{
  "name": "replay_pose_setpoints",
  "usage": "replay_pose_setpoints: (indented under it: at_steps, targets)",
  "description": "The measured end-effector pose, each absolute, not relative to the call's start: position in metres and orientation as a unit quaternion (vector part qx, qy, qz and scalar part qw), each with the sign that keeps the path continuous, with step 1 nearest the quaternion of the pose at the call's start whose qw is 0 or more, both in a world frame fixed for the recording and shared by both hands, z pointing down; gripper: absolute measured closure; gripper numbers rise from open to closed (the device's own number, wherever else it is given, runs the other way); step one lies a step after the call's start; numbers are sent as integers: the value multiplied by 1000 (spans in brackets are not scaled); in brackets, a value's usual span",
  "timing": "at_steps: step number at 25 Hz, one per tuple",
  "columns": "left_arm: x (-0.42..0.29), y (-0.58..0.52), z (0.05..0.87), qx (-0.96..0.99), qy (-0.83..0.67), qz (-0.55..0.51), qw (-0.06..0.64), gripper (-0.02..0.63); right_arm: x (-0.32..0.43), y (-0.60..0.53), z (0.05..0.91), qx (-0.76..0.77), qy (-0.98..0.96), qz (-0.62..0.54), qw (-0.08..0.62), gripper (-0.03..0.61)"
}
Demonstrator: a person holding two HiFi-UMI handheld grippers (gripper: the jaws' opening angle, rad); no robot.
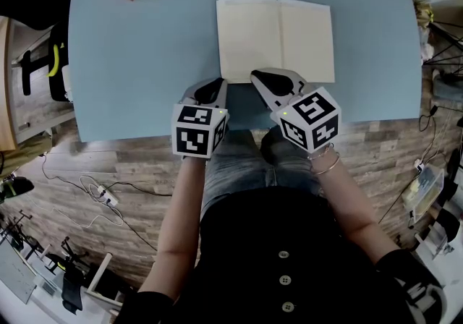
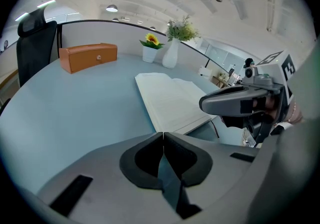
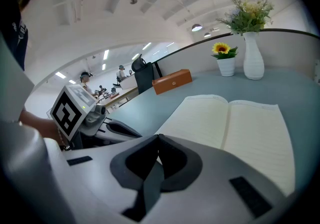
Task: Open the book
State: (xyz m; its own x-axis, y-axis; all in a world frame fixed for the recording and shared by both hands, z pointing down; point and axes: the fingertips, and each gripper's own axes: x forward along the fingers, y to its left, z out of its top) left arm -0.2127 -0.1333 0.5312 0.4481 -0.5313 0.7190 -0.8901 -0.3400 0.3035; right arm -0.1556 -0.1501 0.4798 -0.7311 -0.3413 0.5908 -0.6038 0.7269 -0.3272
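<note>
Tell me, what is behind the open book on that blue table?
Beyond the book, at the far edge of the table, stand an orange-brown box, a small white pot with a yellow flower and a white vase of greenery. The book covers the tabletop beneath it.

A rectangular cream-paged paper book (image 1: 275, 39) is lying wide open and flat on a light blue tabletop (image 1: 145, 62). Its two pale pages are facing up and curving gently down into a central fold that is running away from the person. The book is sitting roughly square to the table's near edge, close to that edge and slightly right of the table's middle, with nothing resting on its pages.
</note>
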Motion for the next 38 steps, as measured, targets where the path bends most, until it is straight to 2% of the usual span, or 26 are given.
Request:
replay_pose_setpoints:
  at_steps: [22, 38]
  targets:
    - [-223, -137, 532, 759, -473, 291, 340, 595, -139, -150, 473, 275, -893, 252, 250, 575]
    - [-211, -166, 480, 775, -499, 261, 287, 597, -117, -172, 438, 290, -903, 223, 225, 575]
